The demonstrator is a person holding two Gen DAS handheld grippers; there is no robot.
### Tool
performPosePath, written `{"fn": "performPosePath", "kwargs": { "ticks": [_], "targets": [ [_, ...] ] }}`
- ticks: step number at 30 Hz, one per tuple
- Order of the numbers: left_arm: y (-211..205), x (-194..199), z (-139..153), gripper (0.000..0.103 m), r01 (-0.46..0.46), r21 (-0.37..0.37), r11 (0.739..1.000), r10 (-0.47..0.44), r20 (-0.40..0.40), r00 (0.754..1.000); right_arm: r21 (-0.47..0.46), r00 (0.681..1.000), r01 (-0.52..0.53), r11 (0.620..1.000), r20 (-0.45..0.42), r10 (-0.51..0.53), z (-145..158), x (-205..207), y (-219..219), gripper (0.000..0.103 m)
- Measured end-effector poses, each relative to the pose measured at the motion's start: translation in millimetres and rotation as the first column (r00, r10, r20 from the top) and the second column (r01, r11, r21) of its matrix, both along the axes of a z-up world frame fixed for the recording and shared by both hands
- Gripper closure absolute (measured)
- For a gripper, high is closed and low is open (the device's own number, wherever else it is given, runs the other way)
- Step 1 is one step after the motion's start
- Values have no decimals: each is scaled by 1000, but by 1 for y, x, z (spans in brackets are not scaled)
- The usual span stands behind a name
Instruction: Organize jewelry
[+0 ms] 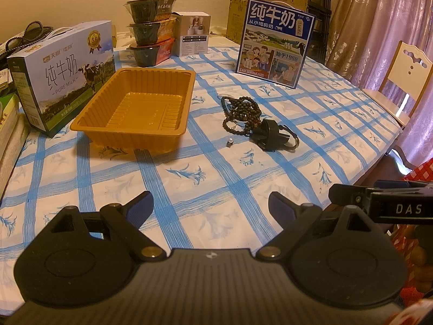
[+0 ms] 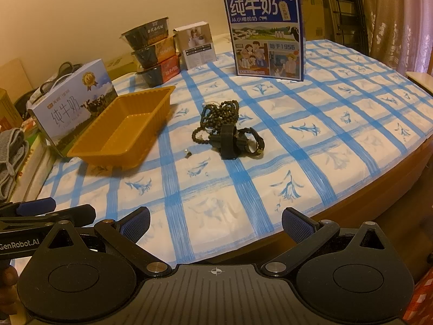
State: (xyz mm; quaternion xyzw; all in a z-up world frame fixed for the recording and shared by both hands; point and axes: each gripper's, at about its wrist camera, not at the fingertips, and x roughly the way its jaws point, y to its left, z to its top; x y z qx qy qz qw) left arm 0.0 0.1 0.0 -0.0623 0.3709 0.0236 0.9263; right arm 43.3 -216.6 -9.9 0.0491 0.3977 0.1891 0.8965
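While both claws are hovering spread and empty at the near table edge, the left gripper [image 1: 211, 207] and right gripper [image 2: 216, 223] seem to be starting the sorting. Ahead of them, tangled dark bead strands [image 1: 240, 111] are lying around a black ring holder [image 1: 270, 132], a loose pearl [image 1: 229, 142] just nearer. Ahead-left, the ribbed, glossy orange tray [image 1: 173, 131] is waiting; the limp strands are calling for a low pinch.

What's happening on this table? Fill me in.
A person holds two grippers, both open and hovering at the near table edge, holding nothing. The left gripper and right gripper face a pile of dark bead strands, a black clip and a small pearl. The orange tray sits empty beside them.
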Motion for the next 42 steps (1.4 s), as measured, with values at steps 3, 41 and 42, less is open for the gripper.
{"fn": "performPosePath", "kwargs": {
  "ticks": [3,41,42],
  "targets": [
    [0,0,0,12,0,0,1000,0,0,1000,0,1000,-1,1000,0,1,1,1,1,0],
    [5,8,-12,12,-28,7,1000,28,-19,999,3,1000,7,1000,-6,-7,3,6,2,0],
    [7,8,-13,12,-31,-1,1000,31,-22,999,3,1000,9,1000,-4,-8,5,7,4,0]
  ]
}}
